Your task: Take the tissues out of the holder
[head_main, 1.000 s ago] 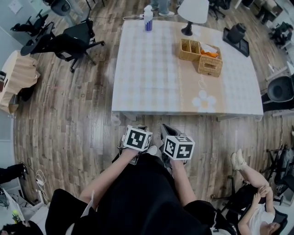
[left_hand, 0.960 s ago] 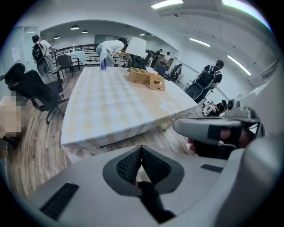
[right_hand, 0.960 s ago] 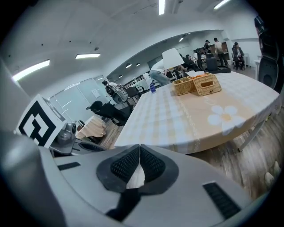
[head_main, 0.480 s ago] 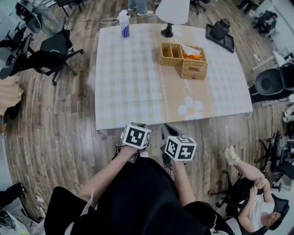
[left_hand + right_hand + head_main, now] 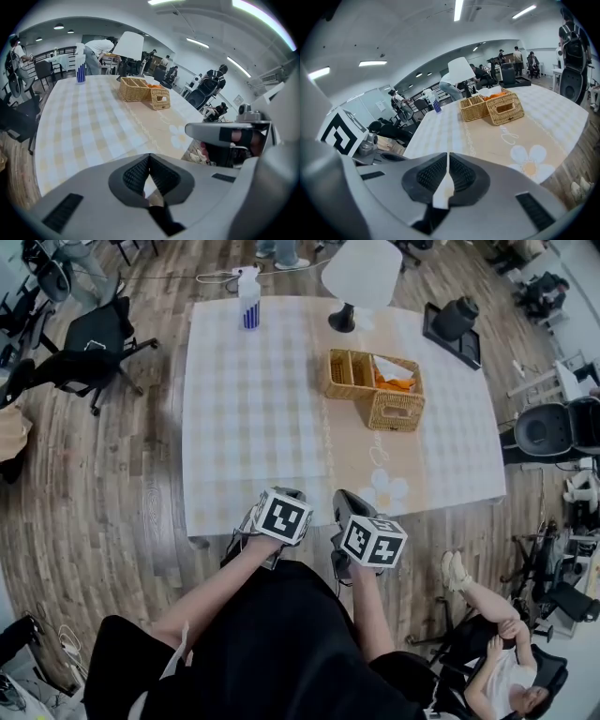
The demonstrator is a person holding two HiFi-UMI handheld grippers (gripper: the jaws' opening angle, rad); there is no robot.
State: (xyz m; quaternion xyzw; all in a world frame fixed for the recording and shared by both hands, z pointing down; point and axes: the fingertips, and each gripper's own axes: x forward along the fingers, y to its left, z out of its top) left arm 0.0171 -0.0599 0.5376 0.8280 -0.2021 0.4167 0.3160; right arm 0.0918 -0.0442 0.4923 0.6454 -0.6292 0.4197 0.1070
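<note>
While we hold both tools low in the bottom centre of the head view, just off the near edge of the table point(image 5: 253, 456), neither of them touches anything that stands on it. The left gripper point(image 5: 149, 157) has its jaws drawn together: in the left gripper view the ribbed pads meet at their tips, with only a small wedge of light beneath the meeting point, and nothing sits between them. The right gripper point(image 5: 447, 161) is closed as well, and in the right gripper view its pads press against each other along one thin line, with nothing caught in it. The two tools sit side by side, near one another but apart.

The wicker holder point(image 5: 375, 390) stands in the upper centre-right of the head view, on the beige strip of the tablecloth and well apart from both tools. The tissues point(image 5: 392, 368) show as a white sheet poking out of the holder's far right compartment, with something orange just beside them that we cannot make out. A printed flower point(image 5: 386, 491) lies on the cloth between the holder and the right gripper. At the far edge of the table stand a spray bottle point(image 5: 248, 298), towards the upper left, and a white lamp point(image 5: 361, 273), just beyond the holder
</note>
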